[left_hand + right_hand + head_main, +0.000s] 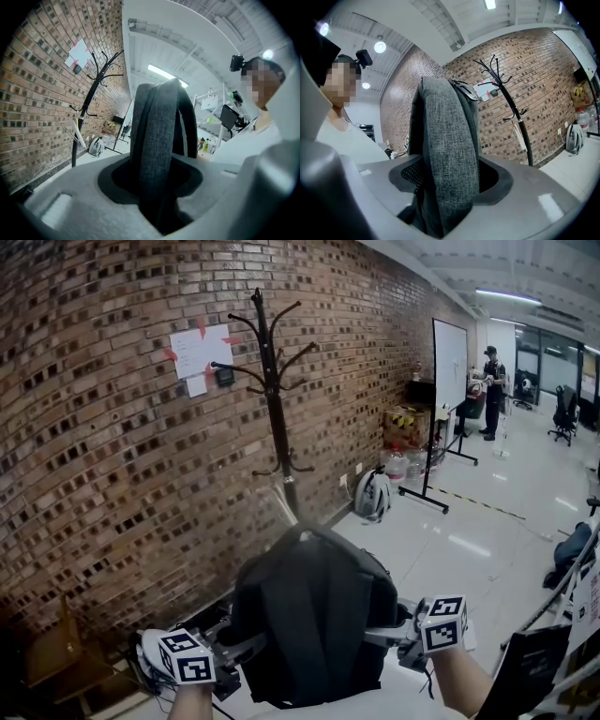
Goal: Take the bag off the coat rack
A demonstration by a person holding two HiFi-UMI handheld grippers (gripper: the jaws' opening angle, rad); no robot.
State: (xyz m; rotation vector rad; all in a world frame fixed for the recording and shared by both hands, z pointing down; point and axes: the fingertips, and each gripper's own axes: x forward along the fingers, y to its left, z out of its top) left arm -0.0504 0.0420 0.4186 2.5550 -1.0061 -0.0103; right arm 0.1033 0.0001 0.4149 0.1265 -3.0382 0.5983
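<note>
A dark grey bag [314, 615] hangs in front of me, between my two grippers and clear of the coat rack. The black coat rack [273, 399] stands by the brick wall with bare hooks. My left gripper [246, 646] is at the bag's left side, shut on a grey padded strap [155, 140] that fills its jaws. At the bag's right side, my right gripper [382, 636] is likewise shut on a grey strap [450, 154]. In the gripper views the coat rack [84, 108] [511, 103] stands well behind the bag.
A white helmet-like thing [372, 495] lies on the floor by the rack's foot. A whiteboard on a stand [450, 362], boxes [405, 427] and a person [492, 390] are farther back. Papers [200, 354] are pinned to the wall. Dark items [534, 662] sit at my right.
</note>
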